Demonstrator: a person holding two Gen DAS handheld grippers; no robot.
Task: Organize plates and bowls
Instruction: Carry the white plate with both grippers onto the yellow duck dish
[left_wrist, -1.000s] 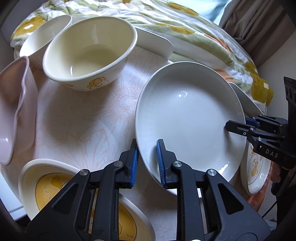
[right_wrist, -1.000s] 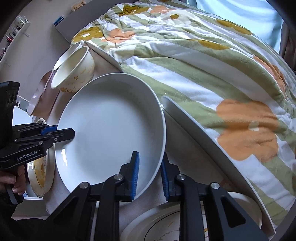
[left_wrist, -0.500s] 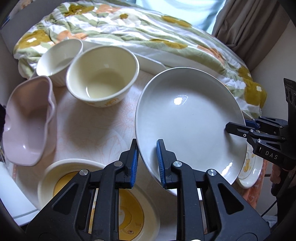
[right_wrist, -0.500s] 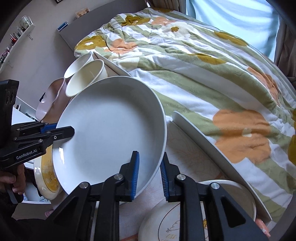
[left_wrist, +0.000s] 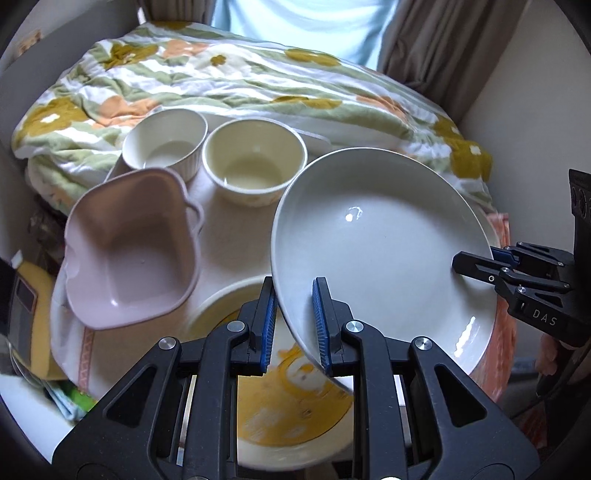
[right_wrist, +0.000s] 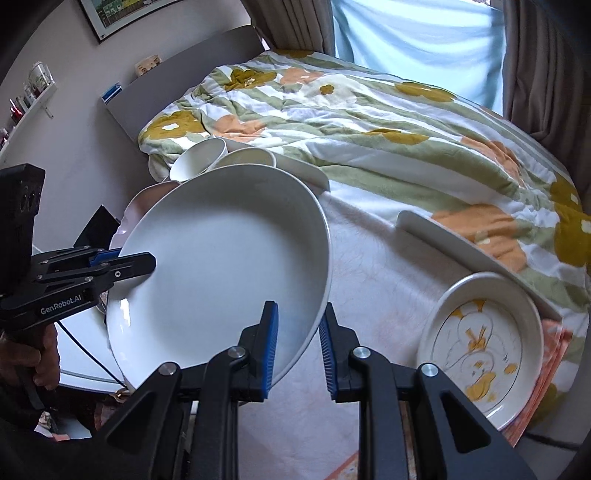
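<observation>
Large white plate is being held in the air over the table, tilted, w/ both grippers clamping opposite edges. Left gripper is pinching the plate's near-left rim, blue pads narrowly apart w/ the rim between them. Right gripper is gripping the opposite rim the same way, jaws nearly closed on it. Yellow cartoon plate is lying directly under the lifted plate's left edge. Pink handled dish is sitting just left of it; ribbed white bowl and cream bowl are standing side by side behind, approx. touching. Duck-print plate is resting at the table's right end, near the floral quilt.
</observation>
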